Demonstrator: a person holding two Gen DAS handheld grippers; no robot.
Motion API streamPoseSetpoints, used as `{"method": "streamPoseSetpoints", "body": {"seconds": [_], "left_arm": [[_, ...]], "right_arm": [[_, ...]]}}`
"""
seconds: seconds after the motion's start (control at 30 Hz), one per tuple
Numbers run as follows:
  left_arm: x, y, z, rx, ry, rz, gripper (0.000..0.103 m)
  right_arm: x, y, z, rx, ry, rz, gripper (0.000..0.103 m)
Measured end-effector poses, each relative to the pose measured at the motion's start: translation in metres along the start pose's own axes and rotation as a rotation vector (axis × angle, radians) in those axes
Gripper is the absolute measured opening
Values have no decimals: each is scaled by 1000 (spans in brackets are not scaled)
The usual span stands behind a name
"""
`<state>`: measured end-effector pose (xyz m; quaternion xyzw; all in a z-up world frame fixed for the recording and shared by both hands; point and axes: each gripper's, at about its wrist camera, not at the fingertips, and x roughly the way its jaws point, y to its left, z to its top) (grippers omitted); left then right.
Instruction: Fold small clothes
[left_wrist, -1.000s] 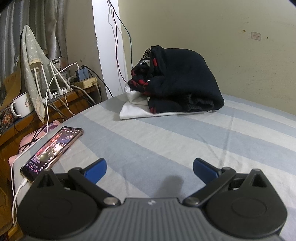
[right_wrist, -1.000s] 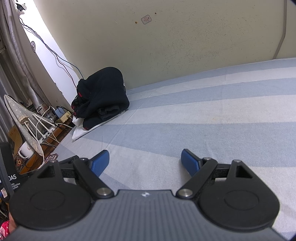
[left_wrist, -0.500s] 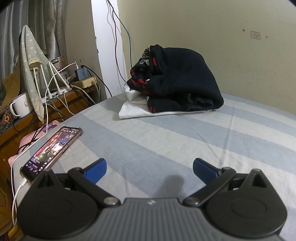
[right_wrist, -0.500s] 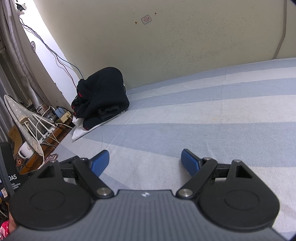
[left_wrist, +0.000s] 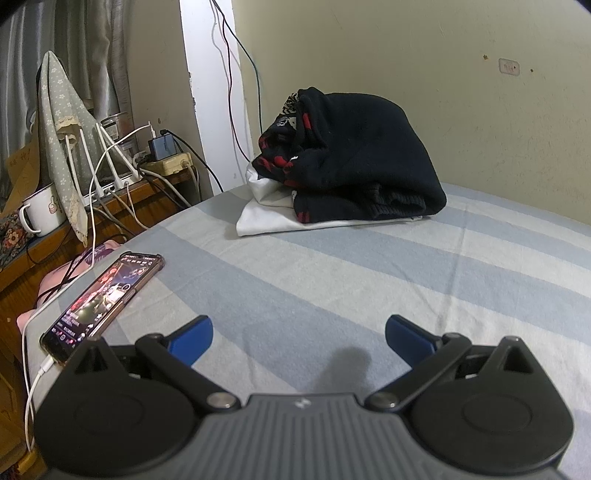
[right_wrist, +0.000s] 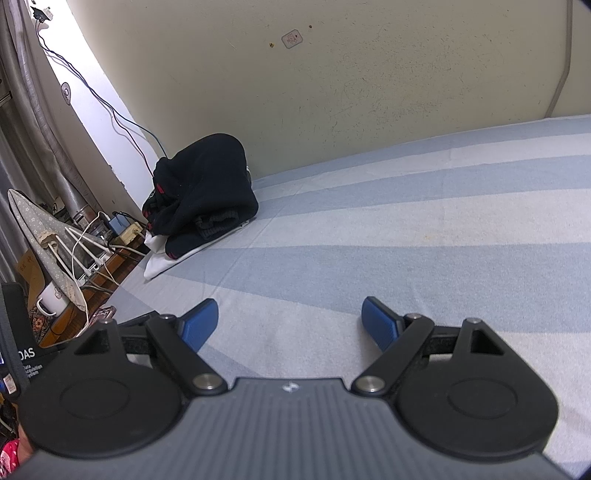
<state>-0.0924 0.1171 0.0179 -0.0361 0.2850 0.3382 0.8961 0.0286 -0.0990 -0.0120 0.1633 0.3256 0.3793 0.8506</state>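
A dark navy garment with red marks (left_wrist: 354, 162) lies bunched on top of a folded white cloth (left_wrist: 266, 218) at the far side of the striped bed (left_wrist: 332, 280), by the wall. It also shows in the right wrist view (right_wrist: 207, 188), far left of centre. My left gripper (left_wrist: 298, 338) is open and empty, low over the sheet, well short of the pile. My right gripper (right_wrist: 290, 326) is open and empty over bare sheet.
A lit phone (left_wrist: 103, 299) on a white charging cable lies at the bed's left edge, close to my left gripper. A wooden side table (left_wrist: 110, 206) beyond holds a mug (left_wrist: 40, 214), a router and plugs. A wall (right_wrist: 369, 74) runs behind the bed.
The left wrist view has shifted very slightly. Both grippers stay open and nothing on the bed has moved.
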Motion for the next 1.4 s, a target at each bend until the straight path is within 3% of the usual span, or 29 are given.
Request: {"method": "streamPoseSetpoints", "body": {"seconds": [1.1,1.4], "left_arm": [[2,-2,3,12,8,-4,103],[0,-1,2,14,-7,-56,103]], "right_arm": [[0,0,0,-1,0,1,87],[0,0,0,-1,0,1,87]]}}
